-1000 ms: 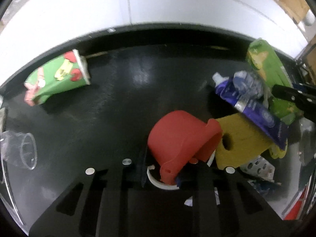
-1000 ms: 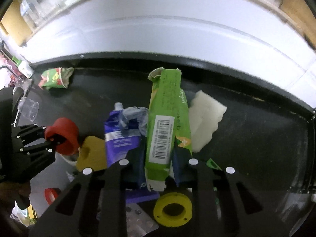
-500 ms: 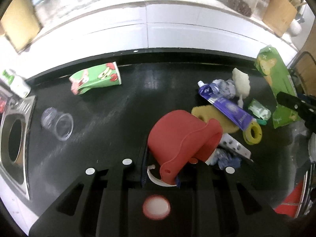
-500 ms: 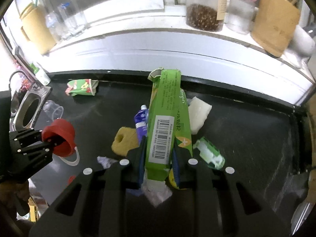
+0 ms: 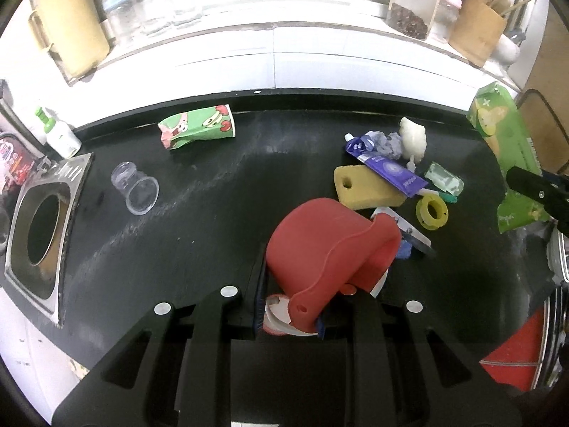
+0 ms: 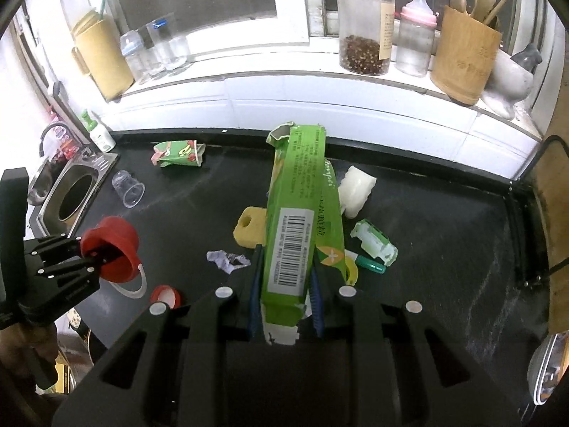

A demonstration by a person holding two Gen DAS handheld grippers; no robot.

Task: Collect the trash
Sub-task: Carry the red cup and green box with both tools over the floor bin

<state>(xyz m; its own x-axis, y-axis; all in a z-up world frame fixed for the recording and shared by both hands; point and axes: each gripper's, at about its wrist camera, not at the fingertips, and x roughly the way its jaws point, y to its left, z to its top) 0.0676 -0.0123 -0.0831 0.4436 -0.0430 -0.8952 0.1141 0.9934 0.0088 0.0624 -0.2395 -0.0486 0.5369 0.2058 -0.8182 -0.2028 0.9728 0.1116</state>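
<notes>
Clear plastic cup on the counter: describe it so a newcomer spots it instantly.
Start at the steel sink set in the black countertop. Just beside its corner lies the clear plastic cup, tipped on its side. It is the only see-through item; the nearby green carton is printed and crushed.

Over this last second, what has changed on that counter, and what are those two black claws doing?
Both grippers have lifted away from the counter, each carrying its catch: the left gripper holds the red cup, the right gripper the green carton. The views now take in the windowsill. Neither grip changed. The sponge, the tube and the clear cup lie where they were.
</notes>
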